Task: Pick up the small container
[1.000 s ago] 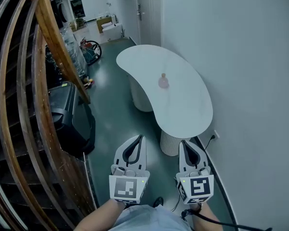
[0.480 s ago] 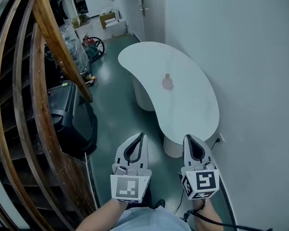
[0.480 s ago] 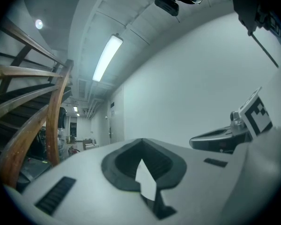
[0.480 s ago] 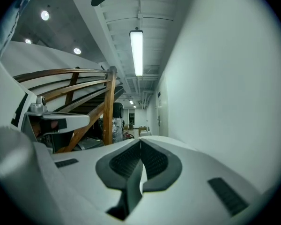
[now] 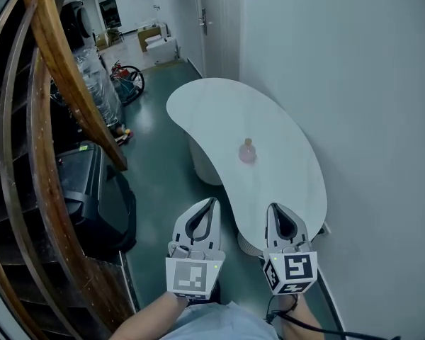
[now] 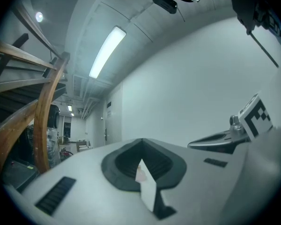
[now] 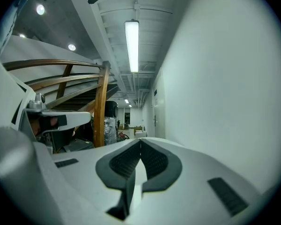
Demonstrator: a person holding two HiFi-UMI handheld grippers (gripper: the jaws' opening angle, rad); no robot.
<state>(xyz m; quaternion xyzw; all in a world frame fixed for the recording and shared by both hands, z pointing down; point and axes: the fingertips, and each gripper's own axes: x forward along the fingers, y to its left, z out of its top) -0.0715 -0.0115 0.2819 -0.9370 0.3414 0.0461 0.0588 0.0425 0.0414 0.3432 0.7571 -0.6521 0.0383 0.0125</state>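
Observation:
A small pale pink container (image 5: 248,151) with a narrow top stands upright on a white kidney-shaped table (image 5: 219,105) against the wall. Both grippers hang side by side below the table's near end, well short of the container. My left gripper (image 5: 212,202) has its jaws together with nothing in them. My right gripper (image 5: 274,208) is likewise shut and empty. Through the left gripper view the container (image 6: 140,173) shows faintly past the closed jaw tips. The right gripper view shows only closed jaws (image 7: 140,142) and the corridor.
A curved wooden stair rail (image 5: 64,62) runs along the left. A black bin-like case (image 5: 92,190) sits beneath it on the green floor. A white wall (image 5: 354,83) borders the table on the right. A bicycle and boxes stand far down the corridor (image 5: 127,76).
The view has shifted closer to the table; the container now lies lower in the head view. Both grippers stay shut, side by side, and have risen slightly toward the table's near end.

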